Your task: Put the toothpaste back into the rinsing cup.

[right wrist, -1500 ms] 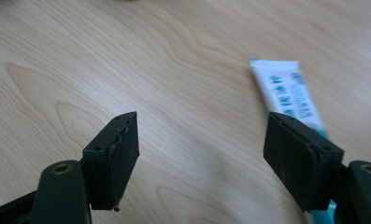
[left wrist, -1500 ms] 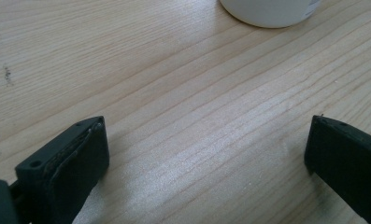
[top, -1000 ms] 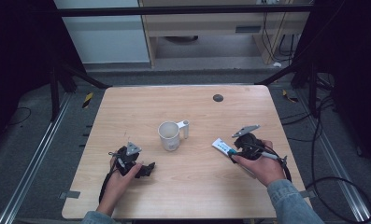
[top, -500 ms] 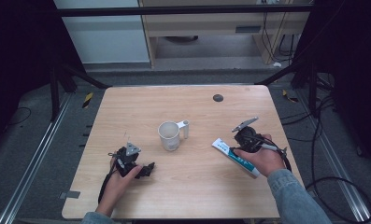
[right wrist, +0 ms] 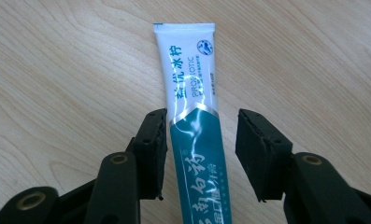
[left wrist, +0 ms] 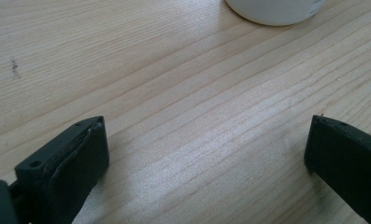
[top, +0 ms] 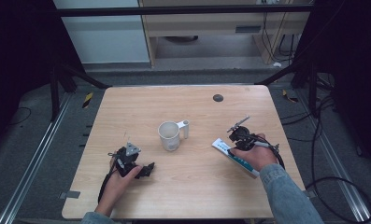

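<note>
While right gripper [right wrist: 199, 149] straddles toothpaste tube [right wrist: 192, 121] flat on table [top: 127, 102], jaws spread, left pad touching, right pad just clear; tube's cap end cut off. Left gripper [left wrist: 206, 154] wide apart over bare wood. Farther: white mug [top: 170, 135], mid-table.

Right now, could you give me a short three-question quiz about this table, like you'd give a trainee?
1. True or false: the right gripper has its jaws on either side of the toothpaste tube.
2. What lies between the left gripper's open jaws? A) a spoon B) bare wooden table C) the tube
3. Fill in: the white mug stands near the table's ____.

Key:
1. True; there is a gap at one jaw, so the tube isn't clamped yet.
2. B.
3. Middle, handle pointing toward the person's right.
</note>
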The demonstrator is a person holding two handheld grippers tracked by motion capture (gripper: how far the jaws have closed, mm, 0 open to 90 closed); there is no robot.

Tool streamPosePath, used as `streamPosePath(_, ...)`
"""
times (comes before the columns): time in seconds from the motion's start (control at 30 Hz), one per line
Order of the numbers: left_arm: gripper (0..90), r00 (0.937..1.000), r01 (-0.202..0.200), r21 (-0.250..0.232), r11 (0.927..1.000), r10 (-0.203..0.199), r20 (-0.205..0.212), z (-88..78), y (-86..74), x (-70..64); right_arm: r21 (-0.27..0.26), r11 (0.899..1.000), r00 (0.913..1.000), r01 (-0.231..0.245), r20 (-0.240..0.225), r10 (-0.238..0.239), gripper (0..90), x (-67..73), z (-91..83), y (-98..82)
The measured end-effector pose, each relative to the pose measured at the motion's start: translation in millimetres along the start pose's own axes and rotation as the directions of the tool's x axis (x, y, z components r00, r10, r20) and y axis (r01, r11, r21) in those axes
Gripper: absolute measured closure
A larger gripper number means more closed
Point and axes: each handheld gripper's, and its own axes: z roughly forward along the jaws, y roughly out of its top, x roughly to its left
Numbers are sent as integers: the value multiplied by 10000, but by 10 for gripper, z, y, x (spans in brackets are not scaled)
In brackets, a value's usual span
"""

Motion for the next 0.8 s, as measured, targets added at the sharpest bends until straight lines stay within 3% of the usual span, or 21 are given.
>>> streamPosePath(0.37, 0, 10000, -18, 4, 10000, 18, 38, -1, -1, 3, 311, 9995, 9999, 3, -155, 2, 446, 44, 97, 45)
streamPosePath(0.63, 0, 10000, -44, 9, 10000, 44, 60, -2, -2, 6, 618, 9979, 9990, 193, -411, -168, 502, 48, 163, 72)
streamPosePath(0.8, 0, 9999, -64, 4, 10000, 64, 82, -3, -3, 8, 902, 9956, 9993, 248, -307, -221, 513, 50, 220, 62)
